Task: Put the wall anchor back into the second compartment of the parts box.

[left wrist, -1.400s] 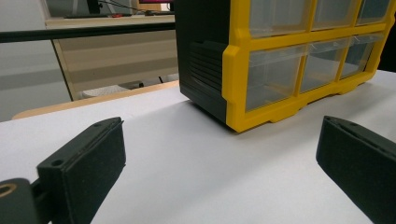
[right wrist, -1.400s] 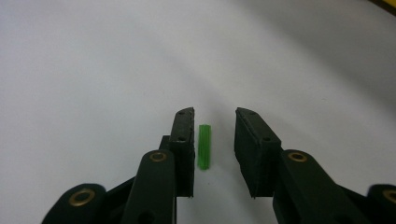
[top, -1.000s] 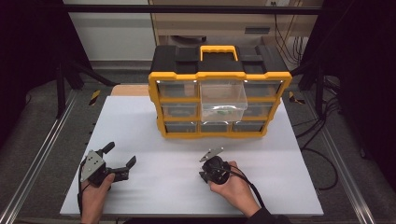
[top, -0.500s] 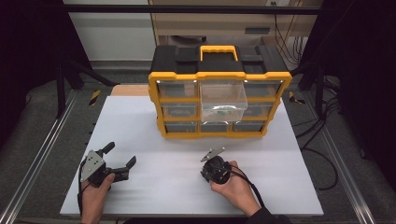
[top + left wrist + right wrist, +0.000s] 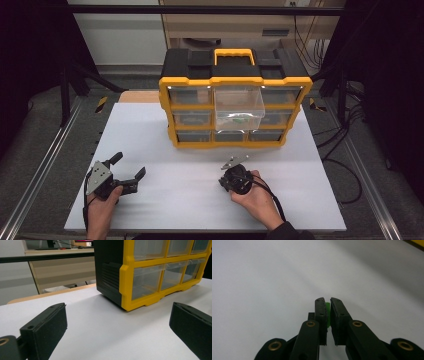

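Nothing has shifted since the earlier frames: both my hands rest low in the high view, as before.

Near: my right gripper (image 5: 234,162), lower centre of the high view, is clenched on a small green piece (image 5: 327,311). In the right gripper view that piece is a thin bright-green sliver pinched between the matte black pads, against bare white table (image 5: 262,277); from above it is too small to see. My left gripper (image 5: 130,167), lower left, is released, jaws spread wide. Its own view shows the blocky black rubbery pads at either lower corner with smooth white surface between.

Far: the organizer (image 5: 235,75), upper centre, has a black plastic shell, a yellow frame and handle, and clear drawers. The middle drawer (image 5: 239,107) is pulled out, with something green inside it. The left gripper view shows the organizer's ribbed black side wall and the drawers' glossy fronts, upper right.
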